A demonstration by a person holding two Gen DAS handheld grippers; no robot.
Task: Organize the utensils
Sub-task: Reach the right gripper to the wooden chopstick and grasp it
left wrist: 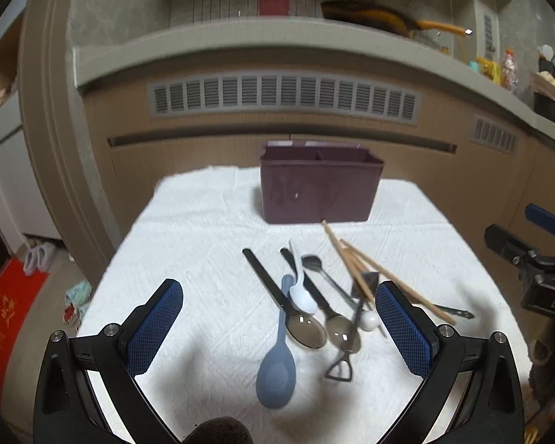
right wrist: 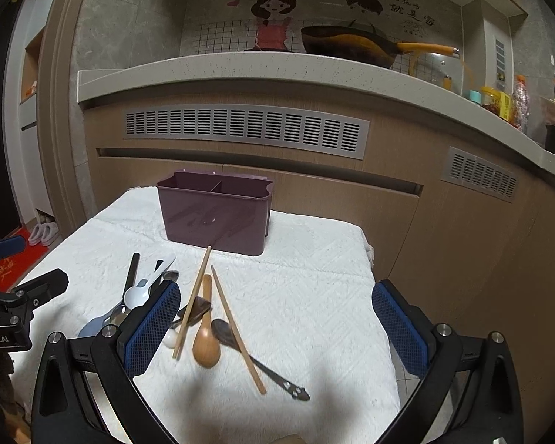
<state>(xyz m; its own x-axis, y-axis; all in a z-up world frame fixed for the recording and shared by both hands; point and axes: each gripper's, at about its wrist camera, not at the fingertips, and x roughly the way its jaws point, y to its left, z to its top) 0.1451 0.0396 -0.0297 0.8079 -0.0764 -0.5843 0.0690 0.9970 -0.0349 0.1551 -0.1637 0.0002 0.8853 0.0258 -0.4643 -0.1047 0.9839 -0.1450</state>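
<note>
Spread wide and holding nothing, the left gripper (left wrist: 279, 318) hovers over a heap of cutlery on a white cloth (left wrist: 188, 229) in the left wrist view. Directly below lie a blue spoon (left wrist: 276, 366), a white spoon (left wrist: 301, 288) and two dark-handled metal spoons (left wrist: 307, 327), overlapping one another, with a pair of wooden chopsticks (left wrist: 355, 262) slanting across to their right. A purple organizer (left wrist: 318, 188), seemingly empty in the part visible, stands at the far end of the cloth, well apart from the pile.

From the right wrist view, the right gripper (right wrist: 275, 318) is likewise released and empty above a wooden spoon (right wrist: 205, 336), the crossed chopsticks (right wrist: 236, 329) and a dark spoon (right wrist: 255, 359) pinned beneath one stick. No utensil appears sorted yet.

Tangling looks the main hazard: closing on any one piece could drag or flick its neighbours, and thin chopsticks may roll from the pads or slip off the cloth's edge.
</note>
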